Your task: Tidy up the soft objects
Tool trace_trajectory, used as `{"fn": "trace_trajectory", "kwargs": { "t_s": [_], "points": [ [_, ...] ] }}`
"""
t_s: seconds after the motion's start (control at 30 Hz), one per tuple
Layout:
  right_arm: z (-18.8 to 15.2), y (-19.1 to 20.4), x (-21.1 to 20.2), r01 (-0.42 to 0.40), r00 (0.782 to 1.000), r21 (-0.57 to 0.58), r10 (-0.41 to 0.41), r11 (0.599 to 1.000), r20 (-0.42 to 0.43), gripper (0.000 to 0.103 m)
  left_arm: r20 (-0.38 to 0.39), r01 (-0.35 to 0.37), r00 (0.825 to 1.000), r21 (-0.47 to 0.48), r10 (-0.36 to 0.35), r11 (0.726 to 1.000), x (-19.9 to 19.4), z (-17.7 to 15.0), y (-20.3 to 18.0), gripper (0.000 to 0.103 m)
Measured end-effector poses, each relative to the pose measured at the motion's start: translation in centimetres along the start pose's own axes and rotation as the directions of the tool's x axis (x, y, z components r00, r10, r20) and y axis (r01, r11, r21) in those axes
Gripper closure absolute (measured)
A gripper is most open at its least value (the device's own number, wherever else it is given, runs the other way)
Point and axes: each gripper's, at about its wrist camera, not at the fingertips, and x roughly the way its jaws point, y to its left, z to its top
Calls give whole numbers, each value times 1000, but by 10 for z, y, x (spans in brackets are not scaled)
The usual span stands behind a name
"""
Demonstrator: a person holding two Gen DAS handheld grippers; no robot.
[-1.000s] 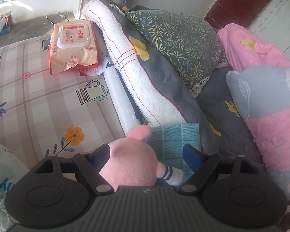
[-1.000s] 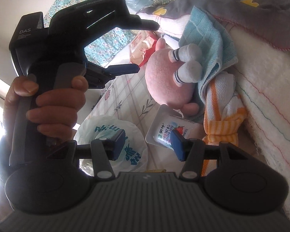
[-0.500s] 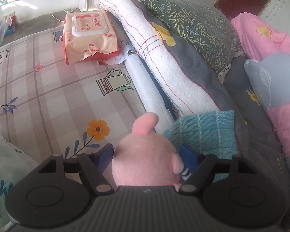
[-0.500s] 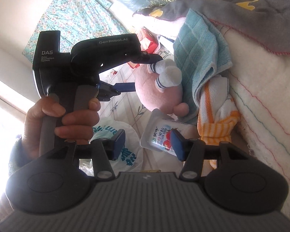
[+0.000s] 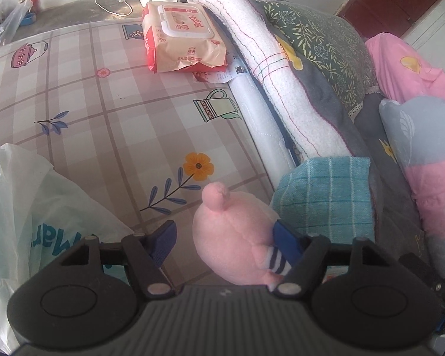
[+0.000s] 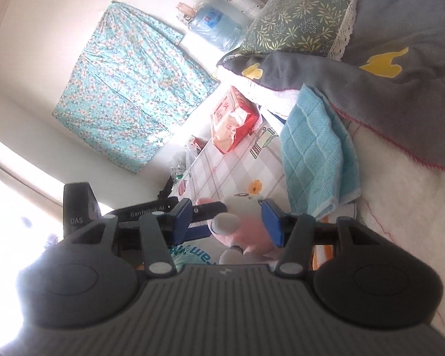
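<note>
A pink plush toy (image 5: 231,237) with a striped white foot lies on the patterned table cover, against a teal checked towel (image 5: 326,195). My left gripper (image 5: 222,234) straddles the toy and its jaws are closing. The right pad touches the toy and a gap stays at the left pad. In the right wrist view the toy (image 6: 249,225) shows low down beyond my right gripper (image 6: 227,222), which is open with nothing held. The left gripper (image 6: 204,219) reaches the toy from the left there. The teal towel (image 6: 314,148) hangs over a white and grey blanket.
A pack of wet wipes (image 5: 181,38) lies at the far side of the table. A white plastic bag (image 5: 29,207) fills the near left. The rolled blanket (image 5: 281,83), a green leaf pillow (image 5: 320,41) and pink pillows (image 5: 406,71) pile up on the right. An orange-striped cloth (image 6: 322,252) peeks under the towel.
My left gripper slid left, so the toy went from its left finger to its right one, and its jaws narrowed. My right gripper rose; the yogurt cup dropped out of view.
</note>
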Motion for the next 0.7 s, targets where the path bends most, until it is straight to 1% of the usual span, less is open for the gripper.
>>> {"fn": "trace_trajectory", "kwargs": {
  "t_s": [0.07, 0.17, 0.2, 0.23, 0.3, 0.37, 0.43, 0.5, 0.57, 0.6, 0.67, 0.7],
  "points": [
    [9, 6, 17, -10, 999, 8, 11, 1000, -48, 51, -4, -1, 1000, -13, 1, 1000, -3, -2, 6, 29],
    [13, 13, 47, 16, 991, 11, -14, 1000, -137, 51, -10, -2, 1000, -32, 2, 999, -7, -5, 16, 29],
    [13, 14, 58, 31, 986, 11, -29, 999, -164, 51, -14, 1, 1000, -42, -1, 999, -8, -6, 21, 29],
    [12, 14, 72, 64, 979, 17, -59, 998, -196, 51, -18, 4, 1000, -51, -5, 999, -8, -6, 24, 29],
    [12, 13, 95, 96, 963, 16, -89, 995, -256, 51, -26, 16, 1000, -73, -17, 997, -9, -7, 31, 29],
    [12, 12, 114, 139, 948, 7, -131, 990, -291, 51, -28, 22, 999, -80, -24, 997, -8, -8, 34, 29],
    [13, 15, 127, 183, 935, -38, -186, 982, -301, 50, -31, 25, 999, -79, -28, 997, -8, -8, 35, 28],
    [14, 16, 139, 204, 922, -64, -214, 977, -322, 49, -33, 28, 999, -76, -31, 997, -8, -8, 36, 28],
    [14, 14, 148, 223, 908, -67, -232, 972, -349, 47, -35, 30, 999, -77, -33, 997, -8, -8, 36, 28],
    [13, 12, 152, 229, 903, -63, -236, 971, -360, 43, -36, 31, 999, -78, -34, 997, -8, -8, 36, 28],
    [12, 9, 159, 225, 893, -43, -224, 973, -390, 37, -39, 32, 999, -76, -35, 997, -8, -9, 37, 28],
    [10, 6, 162, 216, 889, -19, -205, 976, -411, 37, -41, 33, 998, -75, -36, 997, -7, -9, 37, 28]
  ]
}}
